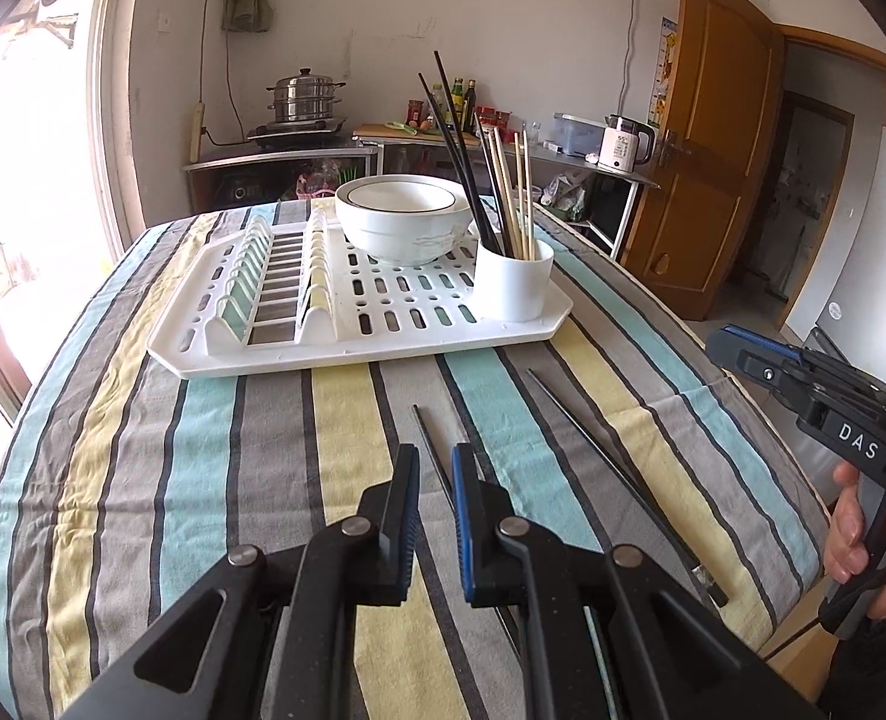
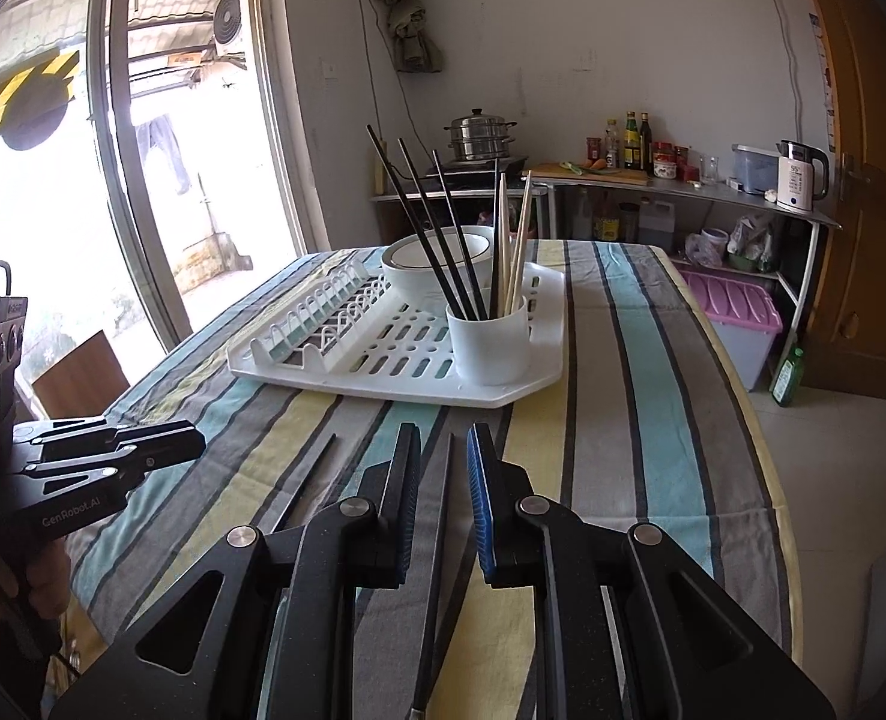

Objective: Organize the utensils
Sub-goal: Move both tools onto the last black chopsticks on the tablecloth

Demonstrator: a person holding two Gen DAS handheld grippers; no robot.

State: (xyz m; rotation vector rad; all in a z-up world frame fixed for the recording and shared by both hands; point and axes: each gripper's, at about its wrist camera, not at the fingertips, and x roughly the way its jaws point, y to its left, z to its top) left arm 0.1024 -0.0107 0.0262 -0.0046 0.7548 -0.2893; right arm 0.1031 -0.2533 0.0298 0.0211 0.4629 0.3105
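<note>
Two black chopsticks lie loose on the striped tablecloth (image 1: 335, 420), w/ both grippers hovering low over them, one each. Left gripper (image 1: 435, 462) sits above the left chopstick (image 1: 430, 444), jaws a narrow slot apart, nothing pinched; the stick runs right into that slot, but touching or not I can't tell. Right gripper (image 2: 443, 444) is lined up over the right chopstick (image 2: 440, 540), jaws also slightly apart and empty, stick passing under the gap. Destination looks like the white cup (image 1: 512, 285) at the near right corner of the drying rack (image 1: 347, 354), already holding black and wooden sticks, w/ a bowl (image 1: 404, 219) just behind it. To do this pick well, I'd say: straddle the stick w/ a pad on each side, come down til the tips nearly meet the cloth, then close on the stick only, no fabric bunched in. Grab toward the middle so it doesn't swing. Thin, smooth, so it may roll or slip; squeeze square-on. Then lift, tilt it upright, and drop it into the cup w/o knocking the sticks leaning there.
</note>
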